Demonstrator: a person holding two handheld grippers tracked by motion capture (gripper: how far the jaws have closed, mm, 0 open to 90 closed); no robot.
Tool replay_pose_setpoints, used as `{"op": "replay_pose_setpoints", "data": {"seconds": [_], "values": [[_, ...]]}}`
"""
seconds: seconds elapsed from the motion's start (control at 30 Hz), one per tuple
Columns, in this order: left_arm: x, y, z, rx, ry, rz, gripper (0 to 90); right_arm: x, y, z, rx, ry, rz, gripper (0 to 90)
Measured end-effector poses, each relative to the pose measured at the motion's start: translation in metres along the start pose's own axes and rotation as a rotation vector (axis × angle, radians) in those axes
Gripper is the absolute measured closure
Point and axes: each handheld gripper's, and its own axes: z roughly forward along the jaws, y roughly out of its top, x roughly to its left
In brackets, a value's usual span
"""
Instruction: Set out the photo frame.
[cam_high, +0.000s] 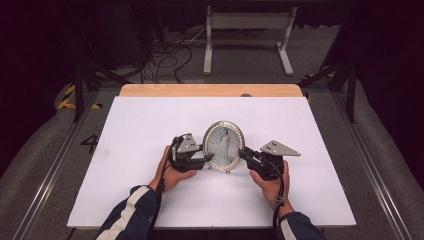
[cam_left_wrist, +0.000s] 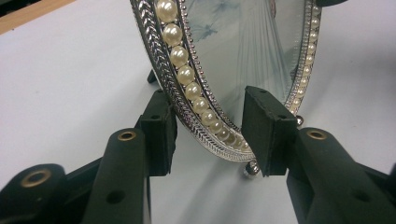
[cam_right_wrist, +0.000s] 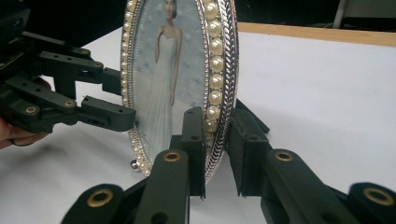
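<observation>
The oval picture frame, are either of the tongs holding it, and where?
Right tongs pinch the oval picture frame by its pearl rim; left tongs straddle the opposite rim with a gap.

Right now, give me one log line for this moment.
frame: upright on table | left gripper: jaws astride rim, gap | right gripper: jaws at rim

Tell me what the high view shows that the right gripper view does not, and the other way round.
High view: both hands, left and right, striped sleeves, the whole white table, and on the floor beyond it cables and a grey stand.

Right gripper view: single pearls on the rim and a small ball foot.

Both: the oval picture frame standing upright, with the left gripper and the right gripper at its opposite edges, jaws on either side of the rim.
</observation>
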Motion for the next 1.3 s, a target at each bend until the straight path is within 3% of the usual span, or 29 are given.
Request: {"op": "replay_pose_setpoints", "data": {"seconds": [0.23, 0.33, 1.07, 1.3], "values": [[-0.001, -0.003, -0.002, -0.014, 0.002, -0.018, 60.2, -0.003, 0.0, 0.003, -0.002, 0.001, -0.003, 76.2], [-0.002, -0.004, -0.003, -0.017, -0.004, -0.036, 60.9, -0.001, 0.002, 0.004, 0.006, -0.009, -0.027, 74.8], [-0.009, -0.01, -0.005, -0.048, 0.033, -0.048, 60.7, -0.003, 0.003, 0.01, 0.005, -0.002, -0.049, 73.3], [-0.01, -0.01, -0.005, -0.044, 0.049, -0.025, 59.7, -0.002, 0.003, 0.009, 0.014, -0.008, -0.071, 73.2]]}}
